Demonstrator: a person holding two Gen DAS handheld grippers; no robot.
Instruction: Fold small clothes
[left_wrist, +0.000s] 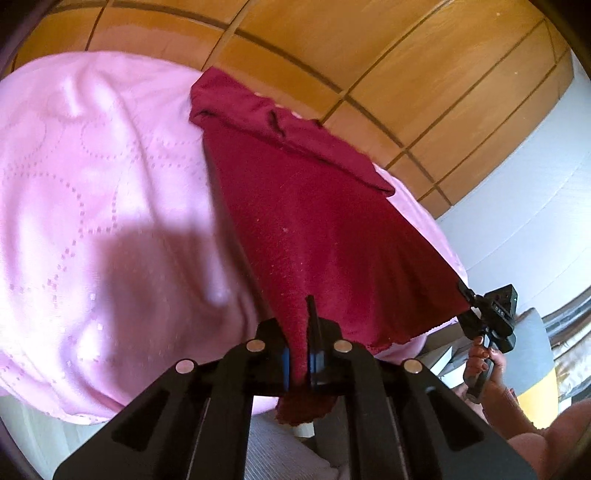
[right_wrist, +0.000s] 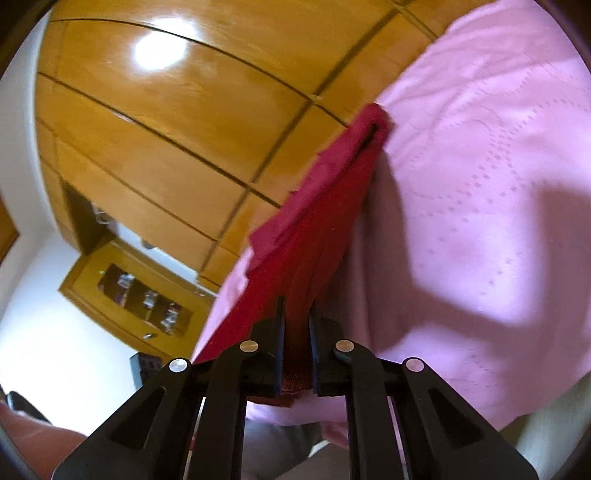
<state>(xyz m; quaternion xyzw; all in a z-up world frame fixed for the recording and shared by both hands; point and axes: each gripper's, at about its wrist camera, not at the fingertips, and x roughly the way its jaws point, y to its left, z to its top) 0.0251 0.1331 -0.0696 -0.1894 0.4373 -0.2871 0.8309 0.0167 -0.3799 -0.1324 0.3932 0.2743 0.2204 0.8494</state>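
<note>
Left wrist view: left gripper (left_wrist: 309, 332) clamped tight on the near corner of a dark red garment (left_wrist: 295, 206), a scrap of hem hanging out below the pads. Cloth fanning away from that pinch, lifted off the bedding near the grippers. Long axis running from near to far, leaning slightly left, with the far end folded into a bunched band lying on a pink bedspread (left_wrist: 92, 166). Near hem stretched rightward to the right gripper (left_wrist: 468, 300), seen small at the right edge, closed on the garment's other near corner and carried by a hand (left_wrist: 484, 363). Bedspread quilted with dotted stitch lines, creased, with a dark shadow on its near part. Beyond the bed, glossy wooden wardrobe panels (left_wrist: 369, 44) with dark seams; a pale wall (left_wrist: 524, 192) at right.

Right wrist view: right gripper (right_wrist: 296, 343) pinching the red garment (right_wrist: 314, 240), a thick fold of cloth filling the narrow gap between the pads and showing again below them. Garment seen nearly edge-on, a narrow strip running from the pinch away and slightly right, far tip resting on the pink bedspread (right_wrist: 480, 184). Bedspread filling the right side. At left, the wooden wardrobe (right_wrist: 147, 129), a bright light glare on it, a white wall (right_wrist: 44, 332), and a wooden door with a dark glazed strip (right_wrist: 144, 302).
</note>
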